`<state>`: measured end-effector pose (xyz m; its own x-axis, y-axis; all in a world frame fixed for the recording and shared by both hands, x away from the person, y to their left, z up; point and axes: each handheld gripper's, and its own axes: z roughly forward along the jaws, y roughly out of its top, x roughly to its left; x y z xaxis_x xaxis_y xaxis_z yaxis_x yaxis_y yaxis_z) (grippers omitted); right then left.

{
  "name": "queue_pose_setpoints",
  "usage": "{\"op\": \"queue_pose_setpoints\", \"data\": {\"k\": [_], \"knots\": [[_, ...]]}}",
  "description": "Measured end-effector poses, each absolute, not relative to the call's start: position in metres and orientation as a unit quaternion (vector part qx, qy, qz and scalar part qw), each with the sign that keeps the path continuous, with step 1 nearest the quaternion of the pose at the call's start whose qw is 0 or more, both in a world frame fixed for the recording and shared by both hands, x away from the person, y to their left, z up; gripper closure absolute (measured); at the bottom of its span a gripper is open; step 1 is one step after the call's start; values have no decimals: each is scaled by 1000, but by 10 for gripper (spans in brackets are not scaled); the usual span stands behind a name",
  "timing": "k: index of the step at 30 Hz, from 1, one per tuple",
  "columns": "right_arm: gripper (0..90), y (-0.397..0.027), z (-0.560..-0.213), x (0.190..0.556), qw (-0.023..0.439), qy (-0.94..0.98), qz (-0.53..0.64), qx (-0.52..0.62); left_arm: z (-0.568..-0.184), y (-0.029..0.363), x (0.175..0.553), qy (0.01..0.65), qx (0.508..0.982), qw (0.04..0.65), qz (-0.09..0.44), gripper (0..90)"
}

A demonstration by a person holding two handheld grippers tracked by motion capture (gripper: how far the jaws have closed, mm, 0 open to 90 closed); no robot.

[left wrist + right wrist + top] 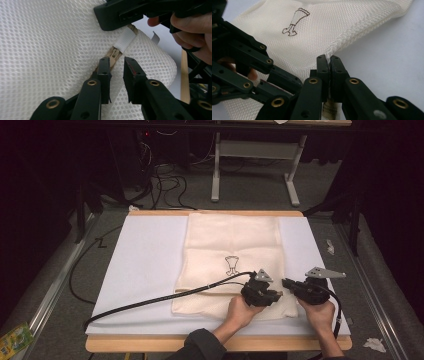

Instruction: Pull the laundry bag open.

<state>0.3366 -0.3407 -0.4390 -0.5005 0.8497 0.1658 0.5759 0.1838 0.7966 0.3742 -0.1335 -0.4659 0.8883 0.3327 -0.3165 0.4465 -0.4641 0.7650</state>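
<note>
A cream mesh bag point(230, 240) with a small dark printed emblem point(231, 265) lies flat on a white board point(145, 265). Both grippers meet at its near right corner. My left gripper point(275, 295) stands open, its jaws point(116, 66) either side of the brass zipper pull point(113, 53) without closing on it. A white fabric tab point(125, 38) covers the zipper's end. My right gripper point(286, 283) is shut on the bag's seam edge point(328, 56) and lifts the mesh a little. In the right gripper view the left gripper point(249, 65) sits close on the left, below the emblem point(294, 22).
The board rests on a wooden table point(150, 343). The left gripper's black cable point(150, 301) trails across the board to the left. On the floor beyond are desk legs point(216, 170), a green packet point(15, 337) and paper scraps point(374, 344).
</note>
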Motion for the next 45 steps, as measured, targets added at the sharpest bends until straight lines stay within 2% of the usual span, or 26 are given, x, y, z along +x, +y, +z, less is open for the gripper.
{"op": "queue_pose_setpoints", "data": {"k": [6, 14, 19, 22, 25, 30, 34, 39, 45], "knots": [[884, -338, -440, 338, 159, 754, 433, 468, -468, -134, 376, 234, 853, 463, -63, 759], [884, -336, -439, 338, 158, 752, 437, 467, -469, -135, 375, 234, 852, 464, -61, 898], [884, -339, -440, 337, 154, 749, 439, 471, -469, -135, 375, 235, 854, 461, -53, 899], [884, -340, -441, 337, 153, 748, 440, 473, -468, -134, 375, 236, 859, 452, -41, 848], [884, -340, -441, 337, 154, 749, 441, 471, -468, -134, 376, 245, 862, 442, -32, 742], [885, -339, -438, 335, 155, 746, 452, 465, -467, -135, 373, 247, 864, 439, -23, 626], [885, -338, -438, 336, 155, 745, 456, 462, -468, -135, 375, 247, 860, 445, -38, 614], [885, -337, -437, 336, 150, 745, 457, 462, -468, -134, 375, 234, 857, 458, -44, 713], [885, -341, -437, 336, 151, 743, 455, 467, -465, -132, 376, 229, 852, 466, -64, 725]]}}
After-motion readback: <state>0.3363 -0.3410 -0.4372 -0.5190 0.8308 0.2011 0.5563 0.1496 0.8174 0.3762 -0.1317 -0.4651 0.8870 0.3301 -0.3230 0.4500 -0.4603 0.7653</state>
